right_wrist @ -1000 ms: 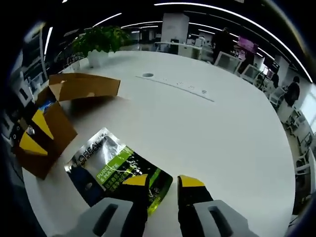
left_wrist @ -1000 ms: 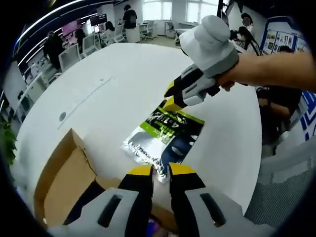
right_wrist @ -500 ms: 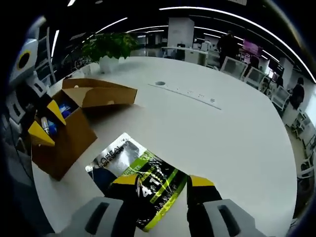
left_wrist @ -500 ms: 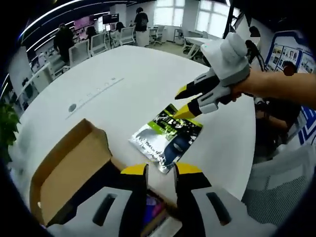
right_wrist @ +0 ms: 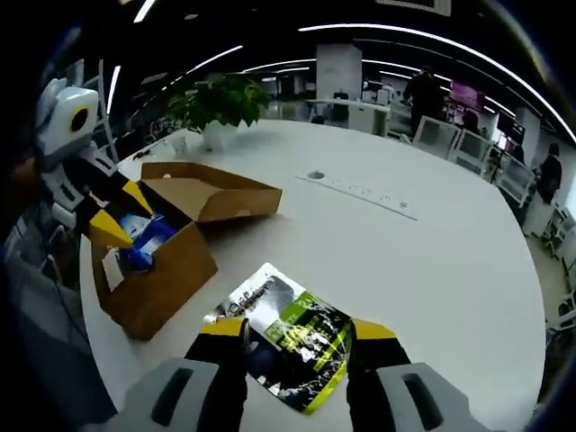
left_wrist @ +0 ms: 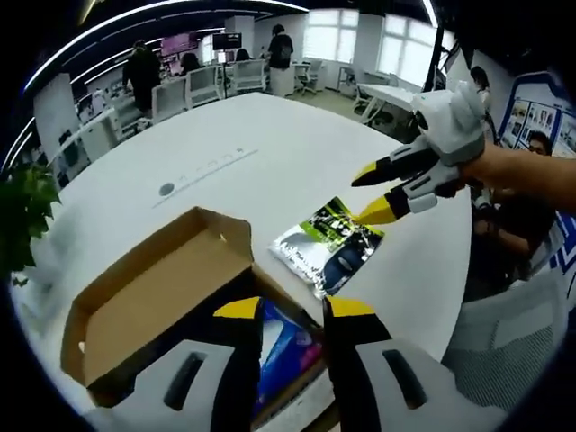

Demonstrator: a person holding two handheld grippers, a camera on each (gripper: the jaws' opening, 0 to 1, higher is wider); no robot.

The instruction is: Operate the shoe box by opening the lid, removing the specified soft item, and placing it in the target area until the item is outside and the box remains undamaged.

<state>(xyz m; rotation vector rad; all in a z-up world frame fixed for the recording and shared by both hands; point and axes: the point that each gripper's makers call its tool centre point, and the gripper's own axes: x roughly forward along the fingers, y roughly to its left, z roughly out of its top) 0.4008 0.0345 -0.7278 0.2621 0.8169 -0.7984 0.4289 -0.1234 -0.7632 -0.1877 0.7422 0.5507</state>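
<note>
A large round white table carries everything. A brown cardboard shoe box with its lid flap folded open sits near one edge of the table. A flat silver, green and black foil pouch lies just beside the box. A potted green plant stands at the table's far edge.

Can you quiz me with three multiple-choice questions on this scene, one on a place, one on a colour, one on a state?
1. Where is the green and silver sachet?
A. inside the box
B. flat on the white table
C. held in the jaws

2. What colour are the jaw tips of the right gripper?
A. yellow
B. red
C. white

3. How is the cardboard shoe box?
A. taped shut
B. crushed
C. lid open

Answers: 1 B, it lies beside the box. 2 A, both tips are yellow. 3 C, the flap is back, blue contents showing.
</note>
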